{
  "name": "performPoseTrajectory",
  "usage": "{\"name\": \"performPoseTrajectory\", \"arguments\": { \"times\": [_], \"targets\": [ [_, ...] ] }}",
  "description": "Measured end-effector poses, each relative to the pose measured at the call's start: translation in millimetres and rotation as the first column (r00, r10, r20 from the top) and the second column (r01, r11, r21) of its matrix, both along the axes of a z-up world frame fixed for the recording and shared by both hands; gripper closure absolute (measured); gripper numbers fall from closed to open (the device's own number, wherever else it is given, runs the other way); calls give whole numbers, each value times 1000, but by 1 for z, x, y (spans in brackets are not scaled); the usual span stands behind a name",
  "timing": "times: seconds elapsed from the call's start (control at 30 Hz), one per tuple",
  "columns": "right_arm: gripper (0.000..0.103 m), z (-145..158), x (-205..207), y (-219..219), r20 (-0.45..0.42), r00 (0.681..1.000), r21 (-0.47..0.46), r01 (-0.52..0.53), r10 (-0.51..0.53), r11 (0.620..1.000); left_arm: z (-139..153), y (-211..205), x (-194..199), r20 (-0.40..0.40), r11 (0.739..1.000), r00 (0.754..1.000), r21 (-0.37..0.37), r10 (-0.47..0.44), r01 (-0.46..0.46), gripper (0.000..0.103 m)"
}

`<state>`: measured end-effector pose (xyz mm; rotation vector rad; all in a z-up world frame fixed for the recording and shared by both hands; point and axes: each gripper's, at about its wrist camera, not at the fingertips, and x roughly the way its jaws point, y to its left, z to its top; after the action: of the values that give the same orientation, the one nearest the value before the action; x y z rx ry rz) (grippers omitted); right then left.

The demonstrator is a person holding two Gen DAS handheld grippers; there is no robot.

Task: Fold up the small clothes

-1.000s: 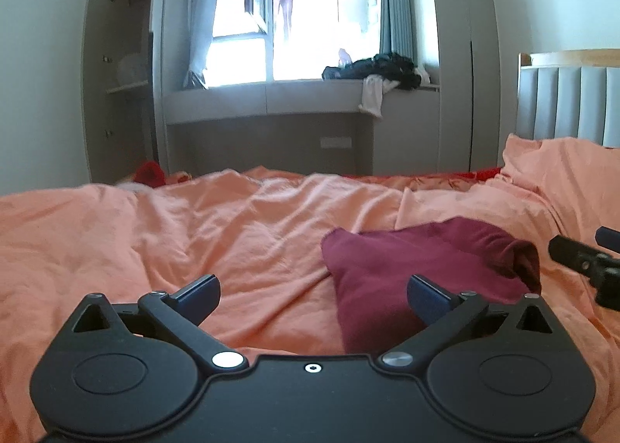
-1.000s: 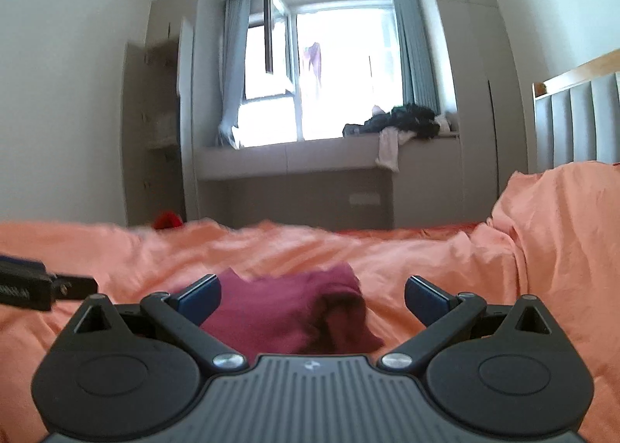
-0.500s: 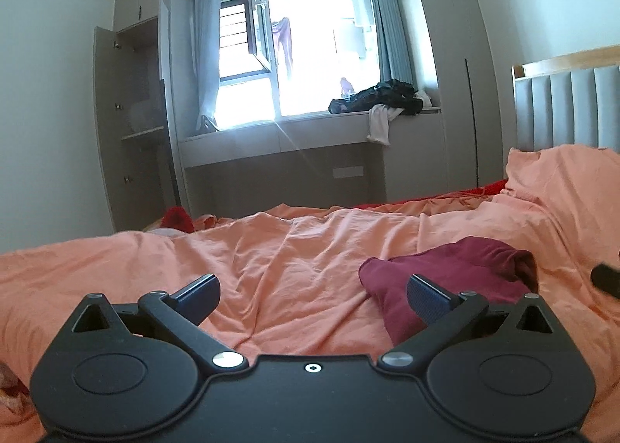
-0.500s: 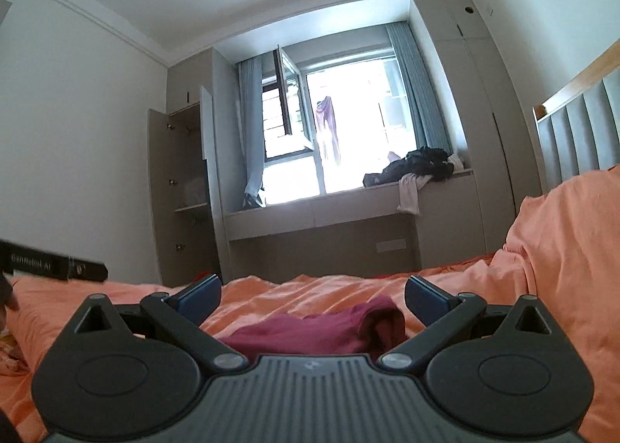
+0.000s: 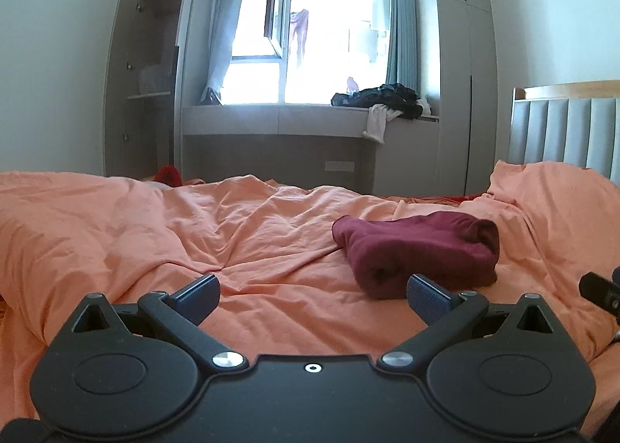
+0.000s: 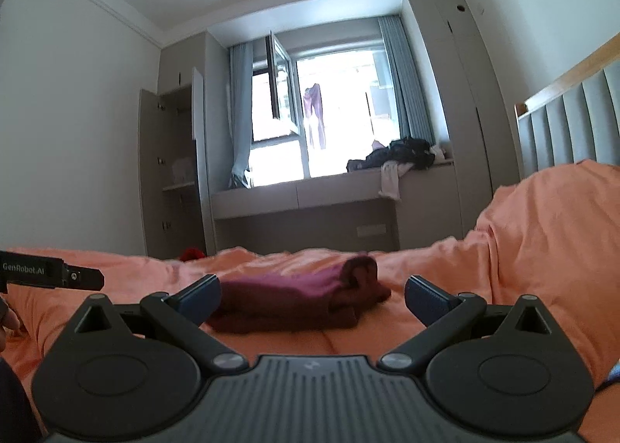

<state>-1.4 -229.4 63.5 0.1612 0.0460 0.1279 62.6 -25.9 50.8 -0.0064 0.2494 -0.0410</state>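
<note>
Both claws (image 5: 313, 294) (image 6: 313, 294) wide apart, empty.

This is a bedroom in a home. A bed fills the lower half of both views, spread with a rumpled orange duvet (image 5: 240, 234); its grey padded headboard (image 5: 562, 129) with a wooden top rail stands at 3 o'clock. At 12 o'clock a bright window (image 5: 329, 52) with one open casement is flanked by blue-grey curtains (image 5: 401, 24), and below it runs a built-in window seat (image 5: 271, 119) on which a heap of dark and white clothes (image 5: 387, 102) lies. Tall fitted wardrobes (image 5: 465, 67) rise at 1 o'clock, and an open shelved cupboard (image 5: 149, 83) stands at 10 o'clock. A garment (image 6: 316, 115) hangs outside the window.
</note>
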Motion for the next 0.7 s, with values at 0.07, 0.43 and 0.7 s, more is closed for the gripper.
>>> {"name": "performPoseTrajectory", "arguments": {
  "times": [0.07, 0.43, 0.7],
  "targets": [
    [0, -3, 0, 5, -13, 1000, -12, 4, -4, 1000, -10, -1, 4, 7, 1000, 1000, 5, 2, -2, 0],
    [0, -17, 15, 24, -64, 997, -120, 40, -48, 992, -54, 10, 22, -7, 999, 1000, 34, -6, 6, 0],
    [0, -22, 22, 18, -107, 992, -80, 54, -62, 995, -64, 16, 23, -41, 999, 999, 33, 5, -3, 0]
  ]
}}
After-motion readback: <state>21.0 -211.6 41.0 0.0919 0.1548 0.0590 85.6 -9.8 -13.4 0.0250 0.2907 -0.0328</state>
